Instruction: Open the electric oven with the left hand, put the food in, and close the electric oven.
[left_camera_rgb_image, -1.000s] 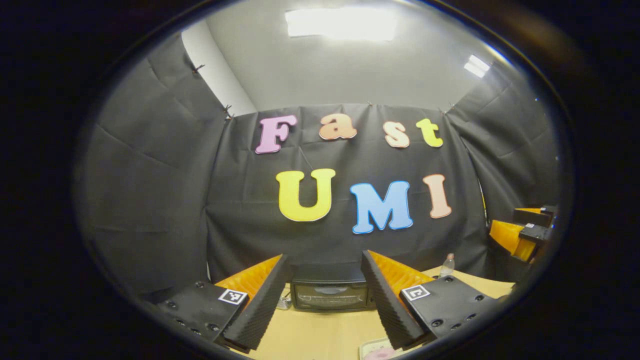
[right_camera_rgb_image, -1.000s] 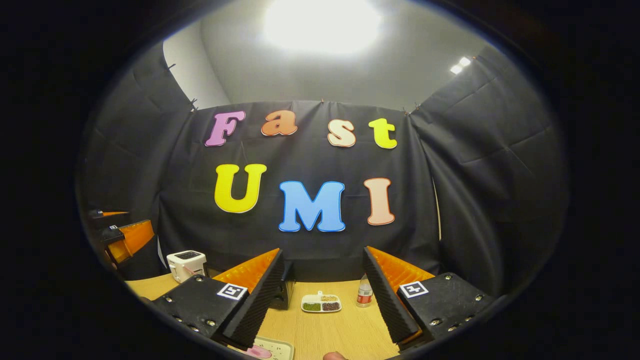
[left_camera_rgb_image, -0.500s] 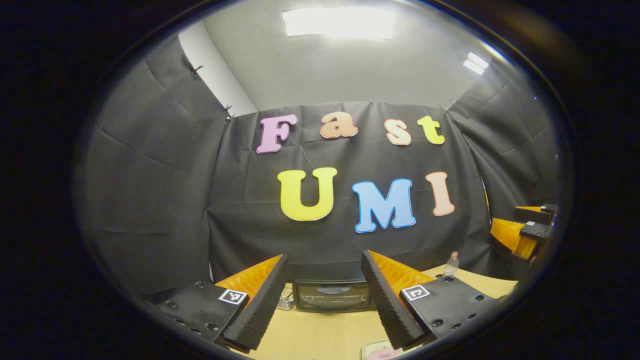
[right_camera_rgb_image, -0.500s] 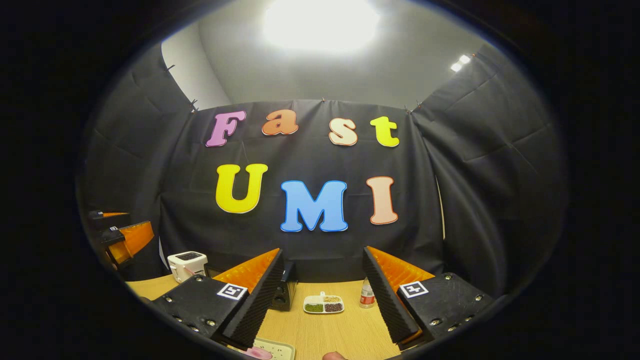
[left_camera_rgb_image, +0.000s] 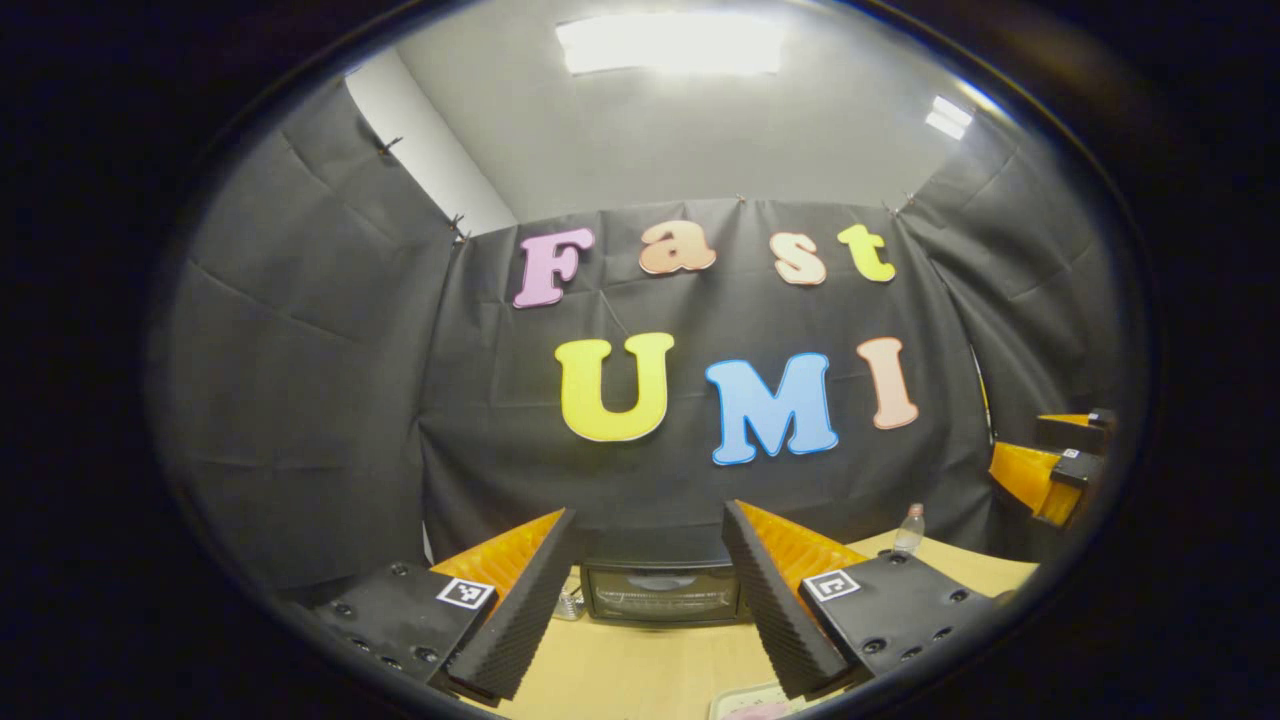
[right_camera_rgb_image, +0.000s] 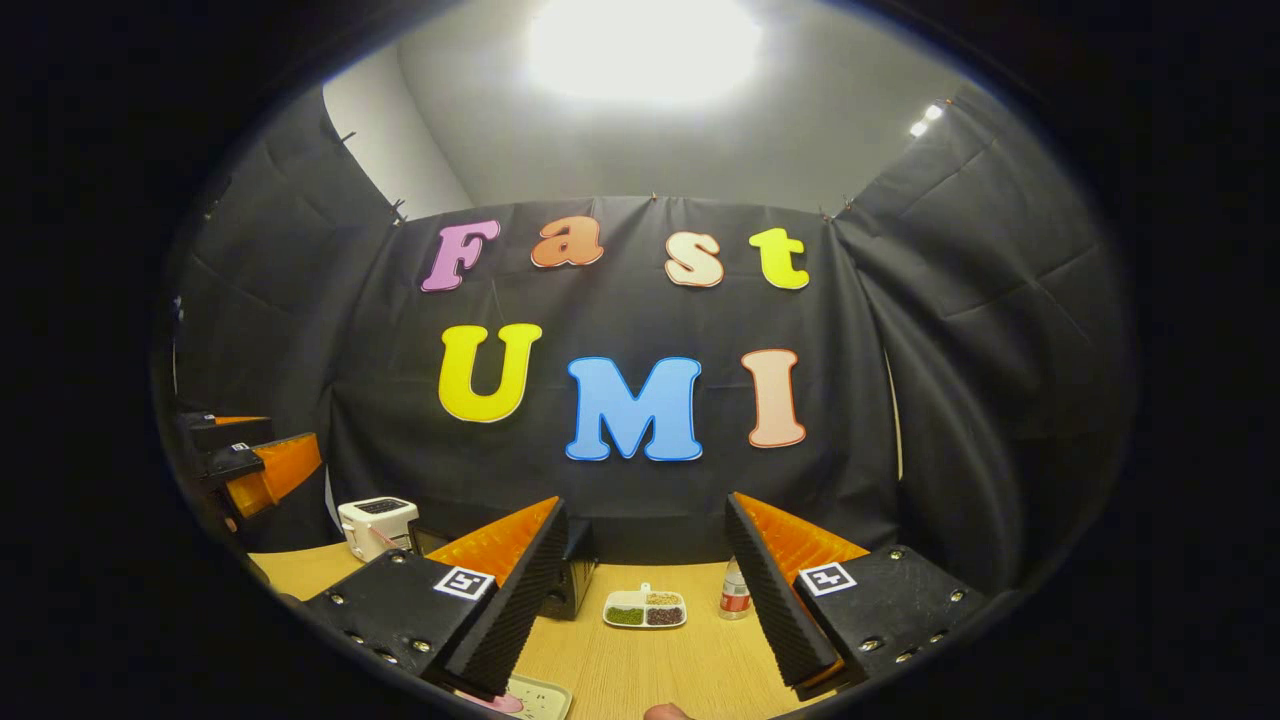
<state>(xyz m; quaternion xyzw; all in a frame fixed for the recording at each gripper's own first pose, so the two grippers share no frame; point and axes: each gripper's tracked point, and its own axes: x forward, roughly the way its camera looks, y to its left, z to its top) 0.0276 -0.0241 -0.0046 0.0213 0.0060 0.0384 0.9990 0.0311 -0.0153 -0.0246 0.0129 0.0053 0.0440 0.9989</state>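
Observation:
A black electric oven with a glass door, which looks closed, stands at the back of the wooden table, straight ahead between my left gripper's fingers. My left gripper is open, well short of the oven, holding nothing. A pale plate with pink food lies at the bottom edge, near the right finger. In the right gripper view the oven's right side peeks out behind the left finger, and the same plate lies low down. My right gripper is open and empty.
A white toaster stands at the far left of the table. A divided dish of beans and a small bottle sit at the back. The other gripper hangs at the left edge.
Both views have drifted slightly; the right gripper's camera has turned a little to the left. The jaws keep the same width, and the oven stays as it was.

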